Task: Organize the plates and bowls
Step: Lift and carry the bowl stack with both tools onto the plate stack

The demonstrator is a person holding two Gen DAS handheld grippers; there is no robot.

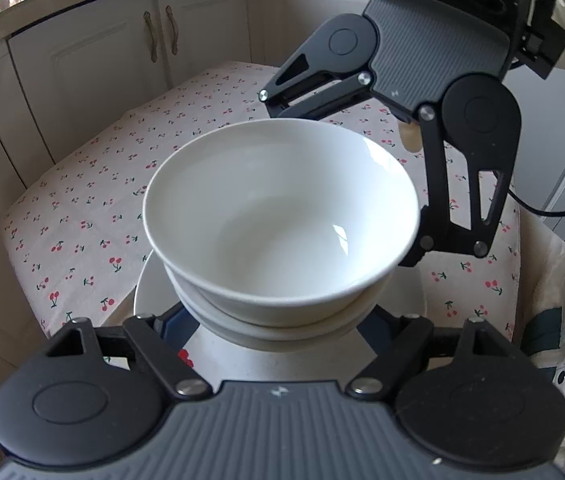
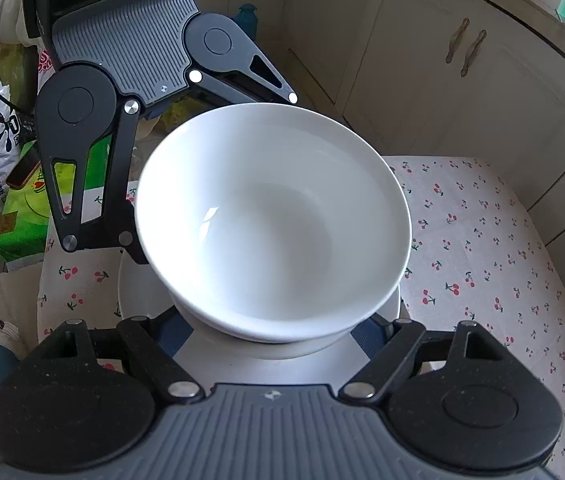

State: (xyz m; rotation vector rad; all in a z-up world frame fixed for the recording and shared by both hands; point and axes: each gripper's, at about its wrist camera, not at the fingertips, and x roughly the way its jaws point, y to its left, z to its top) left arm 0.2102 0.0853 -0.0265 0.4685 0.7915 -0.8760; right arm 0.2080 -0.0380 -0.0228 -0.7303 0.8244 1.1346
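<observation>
I had the white bowl [image 1: 282, 216] nested in a second bowl [image 1: 274, 316] on the white plate [image 1: 150, 292], all on the cherry-print tablecloth [image 1: 82, 208]. Left gripper [image 1: 278, 320] and right gripper [image 2: 278, 328] both straddled the stack from opposite sides, jaws spread wide around the lower bowl (fingertips hidden under it, so I couldn't tell if the pads actually gripped). Cream cabinet doors [image 1: 122, 52] stood behind the table.

Glossy white ceramic bowl [image 1: 282, 216] on a matt cherry-print cloth [image 1: 82, 208]; ribbed plastic grippers.
</observation>
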